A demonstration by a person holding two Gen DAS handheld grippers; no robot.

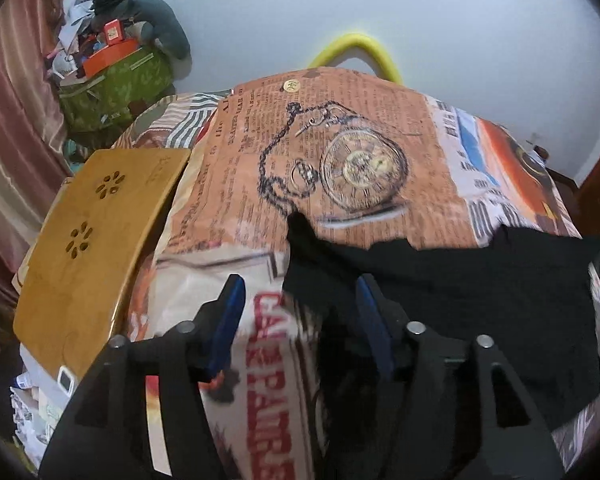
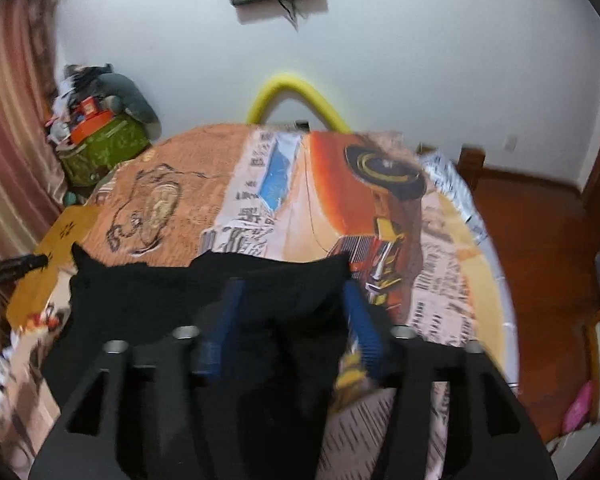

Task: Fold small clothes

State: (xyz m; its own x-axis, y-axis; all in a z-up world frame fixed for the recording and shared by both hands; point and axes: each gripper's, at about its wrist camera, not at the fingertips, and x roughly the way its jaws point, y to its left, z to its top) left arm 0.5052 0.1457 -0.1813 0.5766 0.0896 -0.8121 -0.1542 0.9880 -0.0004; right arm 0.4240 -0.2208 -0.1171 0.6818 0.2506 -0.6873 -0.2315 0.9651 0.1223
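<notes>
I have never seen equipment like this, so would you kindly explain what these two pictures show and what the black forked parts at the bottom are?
There is no robot here: a person holds a pair of tongs in each hand, and each carries a wide-angle camera looking forward along its two blue-padded fingers. One picture comes from the left tongs, the other from the right tongs.

Both look down at a bed covered by a printed bedspread. A black garment lies spread on it, waiting to be folded, and a wooden lap tray sits on the bed's left side.

Both tongs are open. The garment lies beneath and partly between their fingers, but neither pair grips it.
</notes>
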